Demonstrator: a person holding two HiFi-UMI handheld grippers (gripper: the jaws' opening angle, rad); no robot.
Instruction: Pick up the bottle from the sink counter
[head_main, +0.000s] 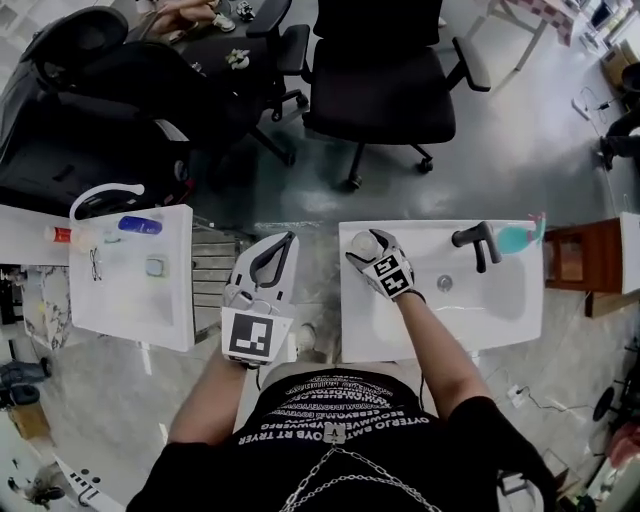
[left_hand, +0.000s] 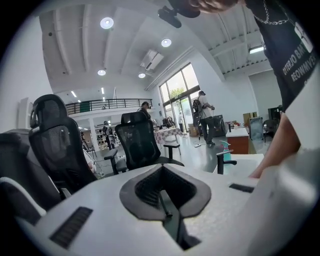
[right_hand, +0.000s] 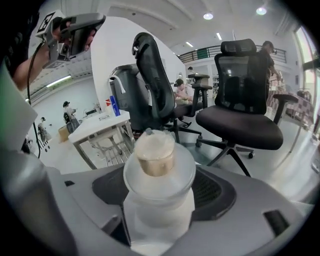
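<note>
Head view takes in two grippers, two white counters and two black office chairs (head_main: 385, 80) on the far side. On the right stands the sink counter (head_main: 500, 315) with one dark faucet (head_main: 478, 240) and one teal spray bottle (head_main: 515, 238) at its far edge. The bottle (head_main: 362, 241) stands upright on that counter's far left corner, inside the right gripper (head_main: 366, 246). The left gripper (head_main: 288, 240) hangs in the gap between the counters. The left counter (head_main: 130, 300) carries one blue bottle (head_main: 140, 225) among a few small items.

Right gripper view adds what the head view cannot show: the bottle (right_hand: 156, 155) has a clear body and a tan cap, and the right gripper (right_hand: 160, 172) has its tongs spread around it with dark gaps beside the body, pads off it.

Left gripper view shows the left gripper (left_hand: 161, 167) with tongs together on nothing, and several people standing far off by tall windows.
</note>
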